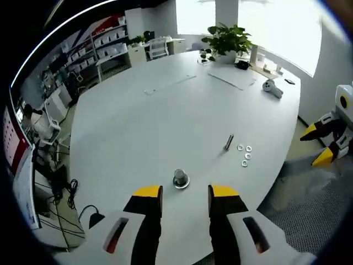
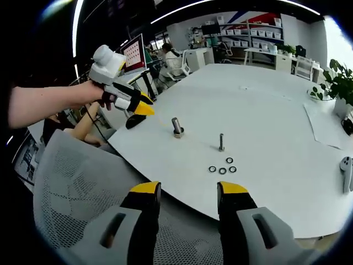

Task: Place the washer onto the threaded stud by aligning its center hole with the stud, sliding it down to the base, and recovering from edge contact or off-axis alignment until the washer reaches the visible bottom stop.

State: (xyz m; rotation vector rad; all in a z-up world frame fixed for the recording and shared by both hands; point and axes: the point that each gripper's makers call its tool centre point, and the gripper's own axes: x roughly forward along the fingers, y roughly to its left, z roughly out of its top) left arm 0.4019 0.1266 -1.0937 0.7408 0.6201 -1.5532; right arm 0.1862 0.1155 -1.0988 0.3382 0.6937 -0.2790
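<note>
While both grippers hang off the near table edge with nothing between their jaws, we judge the step in hand to be the first approach: reach in and pick one washer. Our left gripper (image 1: 185, 193) has its jaws spread and empty, aimed at the stud with a wide base (image 1: 180, 178), which stands upright near the table edge. Our right gripper (image 2: 188, 190) is likewise spread and empty, over a mesh chair back (image 2: 77, 182), well short of the table (image 2: 265, 110).

Counts: we see four washers (image 2: 222, 166) in the right gripper view, lying flat in a tight cluster, none stacked. In the left gripper view the washers (image 1: 245, 155) look like three or four; too small to tell. Two upright studs: the one on the wide base (image 2: 177, 127), and a slimmer bolt-like stud (image 2: 221, 142) just beside the washers (image 1: 229, 142). Two grippers, one person's hand (image 2: 96, 94) on the left gripper (image 2: 135, 110).

To do it well, we think the right gripper should come in low over the cluster, take one washer from the outside by its rim so the hole stays free, and lift without dragging the neighbours. Flat washers on a smooth top will likely slip, so pinch slow. Which stud is the target we cannot tell; none carries a washer yet. Keep the washer level over the stud tip before lowering.
</note>
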